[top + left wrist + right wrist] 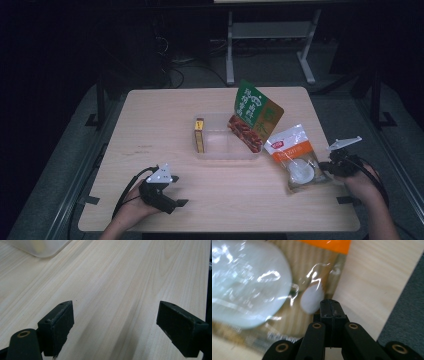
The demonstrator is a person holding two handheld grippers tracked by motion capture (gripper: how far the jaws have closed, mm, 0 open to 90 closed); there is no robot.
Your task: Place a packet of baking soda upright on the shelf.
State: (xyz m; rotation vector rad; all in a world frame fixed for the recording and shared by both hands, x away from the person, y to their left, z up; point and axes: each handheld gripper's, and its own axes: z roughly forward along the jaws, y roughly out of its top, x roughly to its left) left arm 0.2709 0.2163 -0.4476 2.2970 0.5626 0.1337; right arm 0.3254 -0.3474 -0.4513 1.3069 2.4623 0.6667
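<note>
A clear bag (296, 157) with an orange band and a white round item inside lies on the right of the wooden table (150, 125). My right gripper (322, 166) is shut, its tips at the bag's right edge. In the right gripper view the closed jaws (330, 306) meet just at the bag's (262, 285) film border; I cannot tell whether film is pinched. My left gripper (178, 191) rests near the front left of the table, open with nothing between its fingers. The left gripper view shows the gripper (115, 327) with its pads (60, 325) spread over bare wood.
A clear plastic tray (227, 150) stands mid-table with a narrow yellow-brown box (199, 135) at its left end. A green snack bag (255, 115) leans in its right end. The tray's corner (40, 247) shows ahead of the left gripper. The table's right edge lies close beside the right hand.
</note>
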